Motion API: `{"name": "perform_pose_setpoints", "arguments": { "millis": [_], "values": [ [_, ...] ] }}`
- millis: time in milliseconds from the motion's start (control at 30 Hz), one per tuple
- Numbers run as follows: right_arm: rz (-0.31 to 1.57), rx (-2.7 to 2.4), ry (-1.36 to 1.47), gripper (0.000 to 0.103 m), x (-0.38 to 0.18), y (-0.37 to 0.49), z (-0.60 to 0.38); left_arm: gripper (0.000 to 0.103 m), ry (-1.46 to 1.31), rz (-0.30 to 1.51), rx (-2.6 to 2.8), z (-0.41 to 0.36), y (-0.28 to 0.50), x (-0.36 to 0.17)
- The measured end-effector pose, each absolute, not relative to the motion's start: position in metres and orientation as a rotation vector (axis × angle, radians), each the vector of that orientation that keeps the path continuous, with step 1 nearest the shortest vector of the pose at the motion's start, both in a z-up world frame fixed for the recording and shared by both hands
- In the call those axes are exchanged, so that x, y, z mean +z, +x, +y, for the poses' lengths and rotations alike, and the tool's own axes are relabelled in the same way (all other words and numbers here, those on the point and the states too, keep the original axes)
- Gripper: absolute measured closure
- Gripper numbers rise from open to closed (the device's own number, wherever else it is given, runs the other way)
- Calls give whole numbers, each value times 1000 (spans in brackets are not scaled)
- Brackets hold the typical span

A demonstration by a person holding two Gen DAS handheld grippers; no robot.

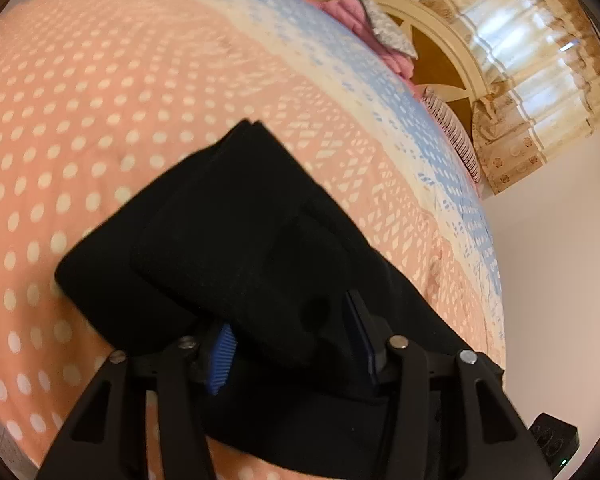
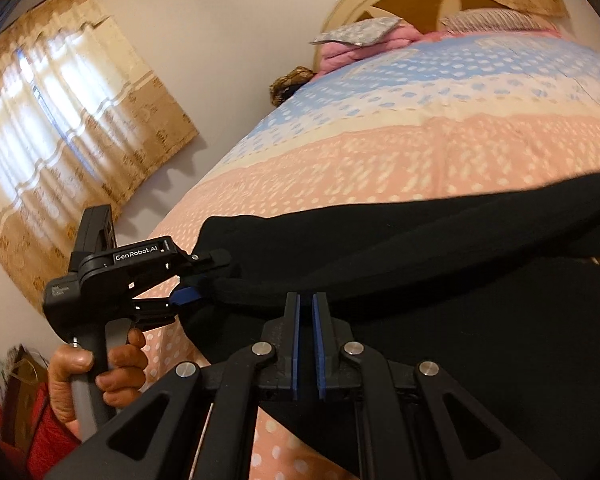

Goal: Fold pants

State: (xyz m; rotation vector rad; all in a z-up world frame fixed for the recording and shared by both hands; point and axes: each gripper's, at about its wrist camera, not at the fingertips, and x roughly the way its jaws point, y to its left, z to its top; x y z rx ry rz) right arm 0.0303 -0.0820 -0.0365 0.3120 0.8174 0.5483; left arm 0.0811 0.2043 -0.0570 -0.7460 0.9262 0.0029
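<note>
Black pants (image 1: 240, 240) lie partly folded on the pink dotted bedspread (image 1: 80, 120). My left gripper (image 1: 292, 340) is shut on a thick folded end of them, and cloth fills the gap between its blue pads (image 1: 220, 360). In the right wrist view the left gripper (image 2: 204, 276) bites the left edge of the pants (image 2: 460, 300), held by a hand (image 2: 112, 372). My right gripper (image 2: 306, 300) is shut, its tips resting against a raised fold of the pants. I cannot tell whether any cloth is nipped between its pads (image 2: 296, 340).
The bedspread turns blue and white towards the headboard (image 1: 440, 56), where a pink blanket (image 1: 360, 28) and pillows are piled. Curtained windows (image 2: 60, 120) and bare wall flank the bed. Red items (image 2: 40, 432) sit low beside the person.
</note>
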Motion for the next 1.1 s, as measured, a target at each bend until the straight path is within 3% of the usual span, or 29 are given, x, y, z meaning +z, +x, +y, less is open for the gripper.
{"name": "perform_pose_setpoints", "arguments": {
  "millis": [33, 67, 133, 200, 267, 300, 533, 667, 733, 800, 833, 867, 967, 1100],
  "values": [
    [827, 532, 331, 96, -37, 30, -90, 76, -716, 915, -5, 202, 81, -54],
    [834, 513, 352, 96, -37, 30, -98, 94, -701, 906, -26, 200, 81, -52],
    [834, 464, 426, 96, -34, 29, -125, 96, -706, 882, -58, 201, 81, -46],
    [831, 422, 523, 84, -31, 30, -156, 96, -708, 806, -84, 204, 76, -36],
    [827, 383, 628, 17, -29, 31, -188, 96, -680, 766, -90, 205, 74, -23],
    [799, 347, 683, 13, -27, 29, -205, 96, -670, 754, -94, 206, 73, -17],
    [688, 215, 828, 13, -7, 51, -281, 96, -664, 733, -118, 206, 73, -2],
    [793, 139, 842, 16, -18, 93, -292, 96, -649, 741, -109, 204, 73, -2],
    [839, 121, 865, 28, -31, 107, -298, 96, -642, 747, -105, 204, 74, -4],
    [866, 103, 854, 56, -37, 119, -299, 96, -631, 758, -106, 204, 76, -4],
    [880, 77, 839, 77, -39, 123, -300, 96, -622, 767, -109, 205, 78, -5],
    [889, 74, 833, 88, -40, 127, -301, 96, -611, 772, -109, 204, 80, -5],
    [879, 107, 844, 94, -37, 125, -307, 96, -586, 778, -121, 206, 87, -2],
    [780, 163, 796, 95, -6, 79, -307, 96, -575, 749, -133, 212, 84, 9]
  ]
}}
